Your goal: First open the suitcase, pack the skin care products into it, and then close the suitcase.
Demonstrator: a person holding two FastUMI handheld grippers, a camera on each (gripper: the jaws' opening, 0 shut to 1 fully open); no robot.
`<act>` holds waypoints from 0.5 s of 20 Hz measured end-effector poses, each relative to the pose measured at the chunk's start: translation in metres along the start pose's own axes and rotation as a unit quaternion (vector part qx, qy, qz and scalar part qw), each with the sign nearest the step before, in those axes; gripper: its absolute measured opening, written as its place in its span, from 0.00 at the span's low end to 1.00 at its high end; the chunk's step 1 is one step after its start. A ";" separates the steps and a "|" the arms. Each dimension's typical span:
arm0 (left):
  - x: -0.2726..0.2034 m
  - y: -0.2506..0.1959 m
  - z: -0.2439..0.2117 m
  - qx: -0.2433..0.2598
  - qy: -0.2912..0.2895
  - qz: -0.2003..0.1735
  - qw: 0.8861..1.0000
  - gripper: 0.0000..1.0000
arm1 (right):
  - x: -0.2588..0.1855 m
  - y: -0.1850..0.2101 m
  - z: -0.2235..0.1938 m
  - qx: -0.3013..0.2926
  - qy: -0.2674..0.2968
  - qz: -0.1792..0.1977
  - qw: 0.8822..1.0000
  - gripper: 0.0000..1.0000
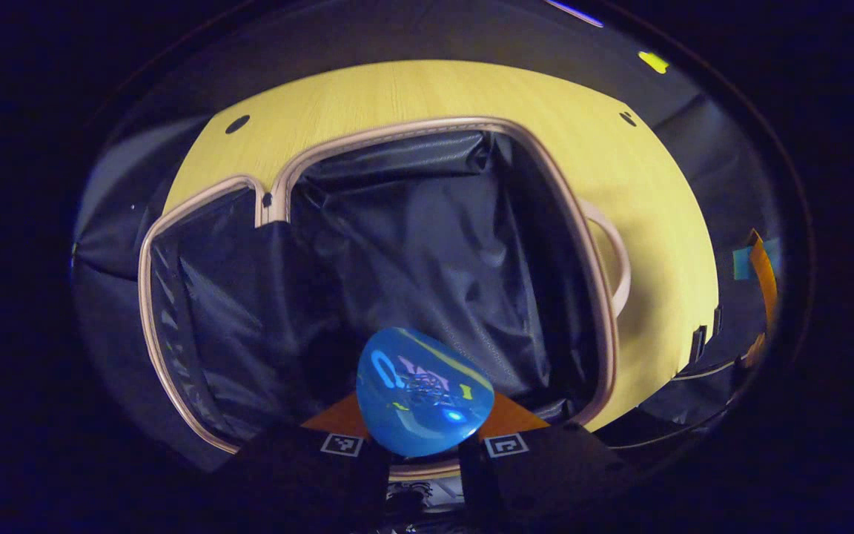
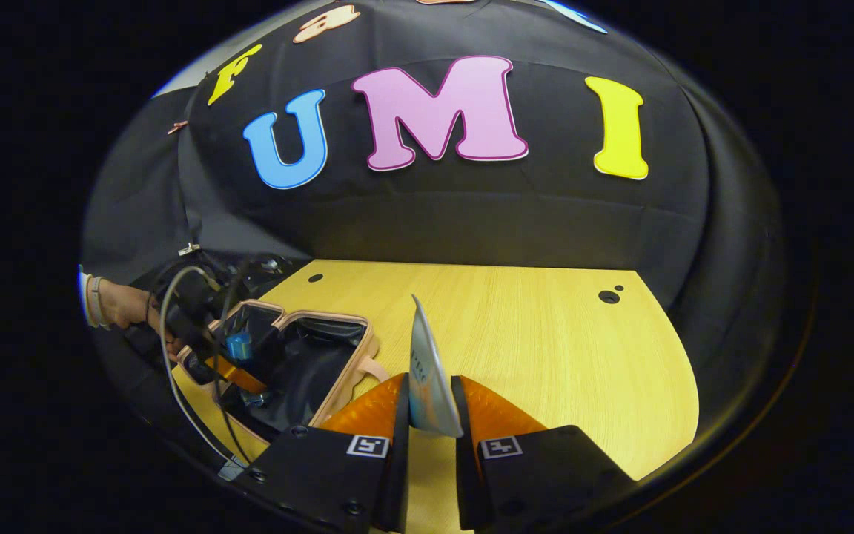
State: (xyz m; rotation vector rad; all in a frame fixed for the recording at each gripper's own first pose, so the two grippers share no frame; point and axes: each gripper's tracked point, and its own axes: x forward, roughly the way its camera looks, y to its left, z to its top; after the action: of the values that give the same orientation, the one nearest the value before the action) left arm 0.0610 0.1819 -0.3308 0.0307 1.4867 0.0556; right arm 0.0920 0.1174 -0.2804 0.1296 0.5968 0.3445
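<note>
The suitcase (image 1: pixel 605 326) lies open on the yellow table, its black lining bare and its pale rim all around. My left gripper (image 1: pixel 423 419) hovers over the near edge of the open case, shut on a blue skin care tube (image 1: pixel 423 393) whose flat end points at the camera. In the right gripper view, my right gripper (image 2: pixel 431 404) is shut on a thin pale tube (image 2: pixel 427 371) held edge-on above the table. Off to its left sits the suitcase (image 2: pixel 345 386), with a hand (image 2: pixel 127 308) holding the left gripper (image 2: pixel 238 371) and its blue tube (image 2: pixel 238 345) above it.
The suitcase's carry handle (image 1: pixel 618 256) sticks out on the right side. Bare yellow tabletop (image 2: pixel 545 348) stretches to the right of the case up to the black cloth wall. Cables (image 2: pixel 171 356) hang from the left gripper near the table's front edge.
</note>
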 end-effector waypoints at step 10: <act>0.037 0.013 -0.012 -0.039 0.042 0.053 0.997 0.48 | -0.011 0.034 -0.004 -0.018 0.010 0.004 1.000 0.30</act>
State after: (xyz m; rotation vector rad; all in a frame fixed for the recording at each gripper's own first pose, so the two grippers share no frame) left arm 0.0519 0.1971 -0.3677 0.0447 1.5643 0.2038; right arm 0.0717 0.1455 -0.2708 0.0938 0.6089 0.3642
